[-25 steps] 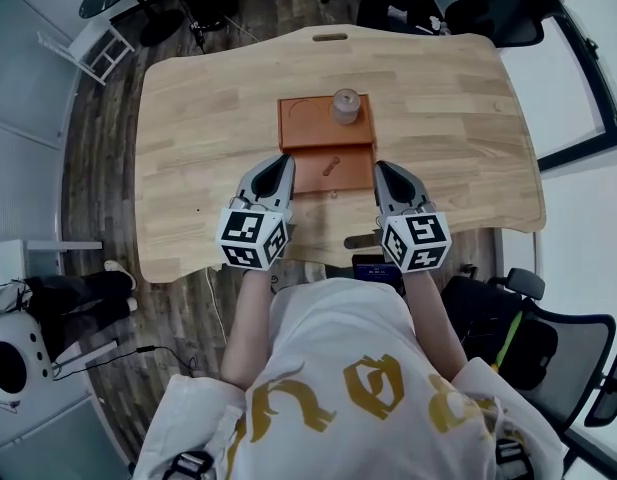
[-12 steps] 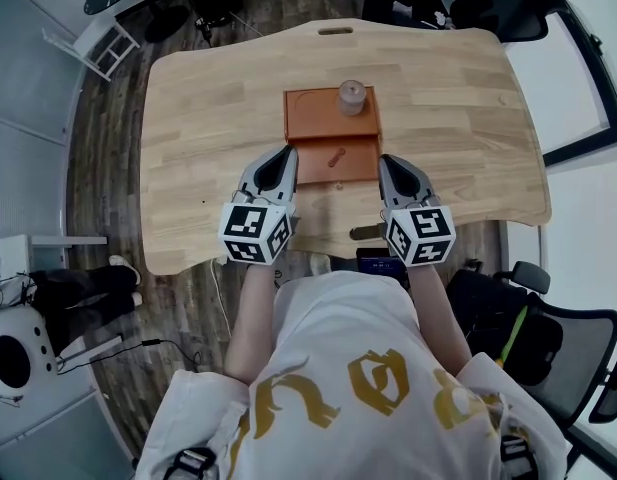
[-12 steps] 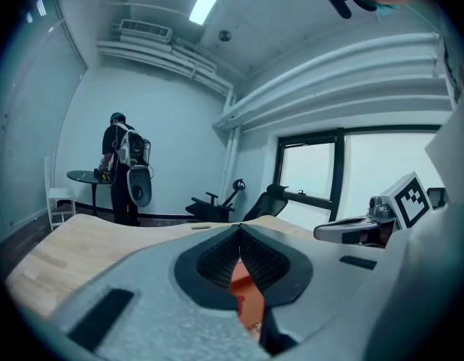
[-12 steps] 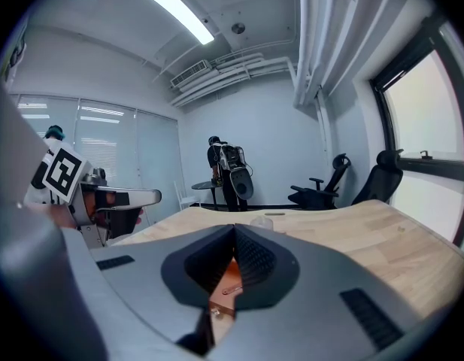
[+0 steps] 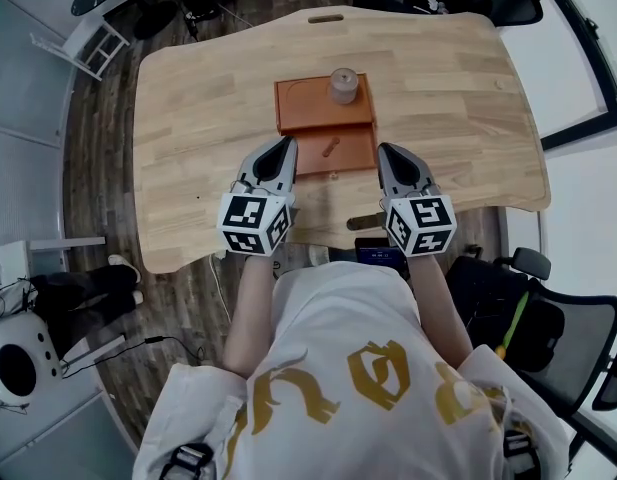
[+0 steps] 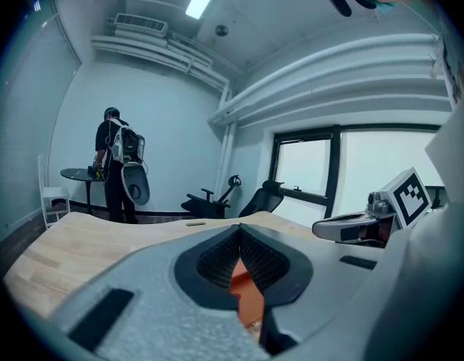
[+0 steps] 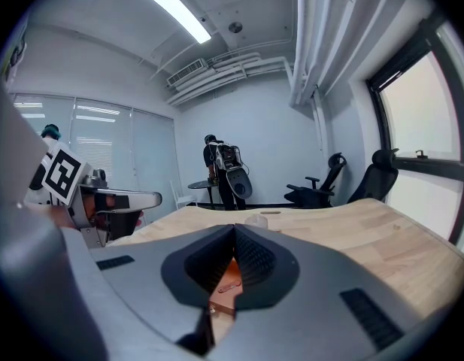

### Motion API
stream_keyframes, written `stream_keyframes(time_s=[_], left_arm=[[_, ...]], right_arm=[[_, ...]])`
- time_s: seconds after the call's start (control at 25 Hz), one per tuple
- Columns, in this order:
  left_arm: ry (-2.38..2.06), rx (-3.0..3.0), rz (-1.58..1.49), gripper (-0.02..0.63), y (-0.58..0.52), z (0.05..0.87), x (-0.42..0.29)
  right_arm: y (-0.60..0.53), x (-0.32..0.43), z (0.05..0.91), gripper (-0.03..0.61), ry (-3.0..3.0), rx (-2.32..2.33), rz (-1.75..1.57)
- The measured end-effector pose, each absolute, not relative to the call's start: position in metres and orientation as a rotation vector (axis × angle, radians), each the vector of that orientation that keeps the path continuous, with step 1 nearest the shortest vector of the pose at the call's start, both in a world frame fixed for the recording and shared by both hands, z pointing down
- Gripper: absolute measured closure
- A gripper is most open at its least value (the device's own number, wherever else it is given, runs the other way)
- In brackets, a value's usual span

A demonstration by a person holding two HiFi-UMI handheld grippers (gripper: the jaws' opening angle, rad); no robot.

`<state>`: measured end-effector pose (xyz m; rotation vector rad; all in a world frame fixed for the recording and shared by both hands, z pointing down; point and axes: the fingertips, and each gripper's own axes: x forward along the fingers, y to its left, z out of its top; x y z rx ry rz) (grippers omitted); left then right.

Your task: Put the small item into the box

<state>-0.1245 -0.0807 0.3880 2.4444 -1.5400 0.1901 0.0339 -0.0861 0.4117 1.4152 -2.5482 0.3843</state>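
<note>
Both claws are clenched with nothing between them: the left claw (image 5: 285,148) and the right claw (image 5: 386,152) flank the near end of the orange box (image 5: 306,113), and each gripper view shows its jaws pressed together. On the wooden table (image 5: 188,108) the box shows as two joined panels. The small round item (image 5: 343,85) stands on the far panel, in its far right corner, well apart from both claws.

By judgement this fits two stages alike: the item parked on a shut lid with the claws poised near it, or the item set inside an open tray with the claws clear of it. No next move can fairly be named beyond that.

What would decide it is hard to make out. The far panel perhaps has a raised rim, but the head view is too small to tell tray from lid. A thin peg-like piece (image 5: 330,149) lies on the near panel, and whether it is loose or a clasp is unclear. Each gripper view shows only a sliver of orange past its jaws, and the person's torso (image 5: 348,368) covers the table's near edge
</note>
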Motion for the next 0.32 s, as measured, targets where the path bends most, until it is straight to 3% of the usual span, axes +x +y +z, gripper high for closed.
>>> stream_keyframes(time_s=[0.32], left_arm=[[-1.518, 2.439, 0.205, 0.604, -0.0866, 0.3959, -0.1224]], right_arm=[[-0.0916, 0.0354, 0.4168, 0.568, -2.537, 1.413, 0.393]])
